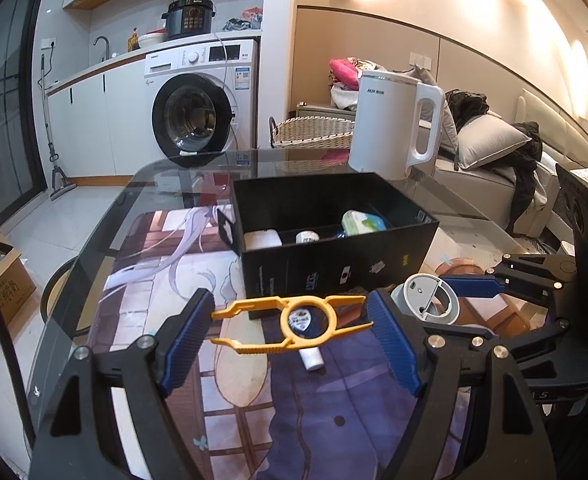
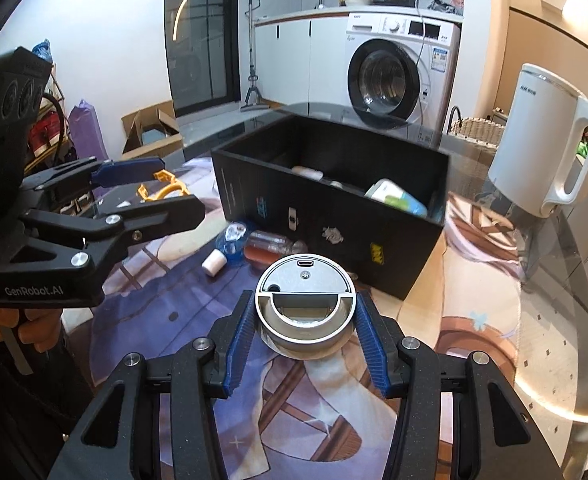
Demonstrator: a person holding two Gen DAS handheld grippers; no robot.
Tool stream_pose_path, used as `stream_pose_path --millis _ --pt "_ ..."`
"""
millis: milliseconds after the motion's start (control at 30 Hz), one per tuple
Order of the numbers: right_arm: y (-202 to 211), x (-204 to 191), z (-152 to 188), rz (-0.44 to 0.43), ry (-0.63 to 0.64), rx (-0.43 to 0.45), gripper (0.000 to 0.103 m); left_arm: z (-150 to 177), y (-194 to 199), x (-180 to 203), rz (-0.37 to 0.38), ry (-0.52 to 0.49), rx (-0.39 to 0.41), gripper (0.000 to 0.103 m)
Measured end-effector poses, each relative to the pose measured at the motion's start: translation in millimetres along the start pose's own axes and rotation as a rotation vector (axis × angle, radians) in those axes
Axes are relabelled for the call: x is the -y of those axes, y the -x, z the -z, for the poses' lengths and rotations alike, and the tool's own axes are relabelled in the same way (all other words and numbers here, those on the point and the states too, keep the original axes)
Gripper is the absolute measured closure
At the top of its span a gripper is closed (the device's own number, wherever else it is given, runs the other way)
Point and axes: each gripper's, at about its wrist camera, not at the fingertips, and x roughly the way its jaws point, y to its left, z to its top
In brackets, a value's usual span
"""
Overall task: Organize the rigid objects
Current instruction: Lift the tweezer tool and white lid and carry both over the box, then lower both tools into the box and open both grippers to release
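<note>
My left tongs (image 1: 289, 330) stand wide, their blue ribbed pads pinching the two ends of a flat yellow plastic ring-shaped tool (image 1: 294, 326), tilted somewhat downward above the surface. My right tongs (image 2: 305, 320) slope down more steeply, their pads pressed on both sides of a round grey metal puck-shaped device (image 2: 305, 300). My hand (image 2: 33, 328) wraps the left handle.

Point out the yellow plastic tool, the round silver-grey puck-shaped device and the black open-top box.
Yellow plastic tool (image 1: 291, 326): left wrist view, on its ring's left rim.
Round silver-grey puck-shaped device (image 2: 305, 280): right wrist view, on its flat top face.
Black open-top box (image 2: 326, 216): right wrist view, on its front wall.
</note>
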Motion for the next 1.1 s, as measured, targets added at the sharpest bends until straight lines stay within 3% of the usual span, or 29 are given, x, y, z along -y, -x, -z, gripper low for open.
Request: stream_pose_path --millis 600,1100 --pt "41 21 -20 0.034 -0.052 0.165 0.054 -27 16 16 0.003 -0.038 0.099 0.024" --pt "43 45 -44 0.072 -0.097 0.243 0.054 -52 10 11 -0.003 -0.038 0.166 0.024"
